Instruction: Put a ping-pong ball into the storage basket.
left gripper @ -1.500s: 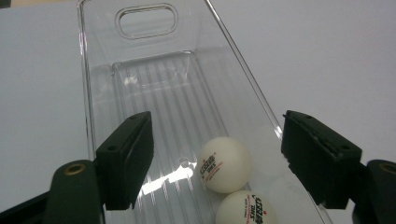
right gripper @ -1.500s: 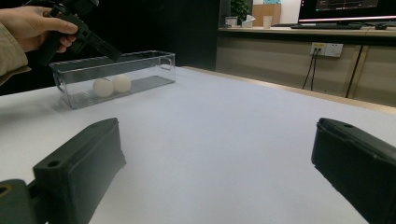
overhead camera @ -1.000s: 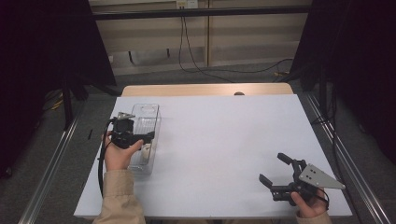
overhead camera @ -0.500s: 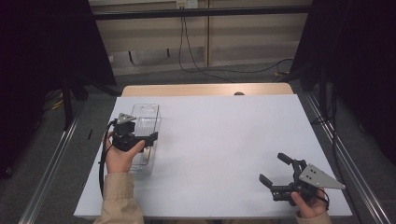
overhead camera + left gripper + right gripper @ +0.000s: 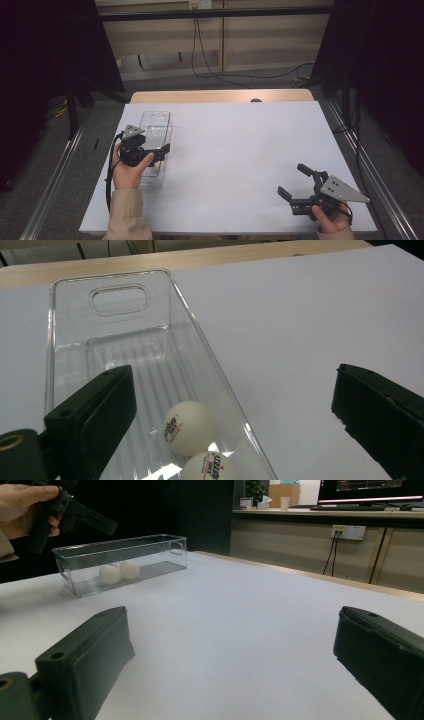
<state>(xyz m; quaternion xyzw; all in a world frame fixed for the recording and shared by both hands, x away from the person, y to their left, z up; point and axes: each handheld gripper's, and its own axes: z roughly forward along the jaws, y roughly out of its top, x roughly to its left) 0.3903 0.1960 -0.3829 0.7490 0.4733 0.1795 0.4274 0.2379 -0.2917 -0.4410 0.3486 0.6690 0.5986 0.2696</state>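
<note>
Clear ribbed plastic bin (image 5: 156,131) at left of the white worktop (image 5: 240,150), two smooth, seemingly printed white balls (image 5: 190,427) inside, left gripper (image 5: 150,150) jaws just opened wide above it, empty, right gripper (image 5: 300,182) open, lower right.

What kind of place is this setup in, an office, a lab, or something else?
Probably a lab or office workroom set up for recording. A white-topped table stands between dark curtains, cables trail down the back wall, and a desk with a monitor stands beyond.

Beige sleeves cover both forearms; each black claw (image 5: 150,150) carries a grey three-cornered plate (image 5: 133,131) and trailing black cable (image 5: 108,185).
</note>
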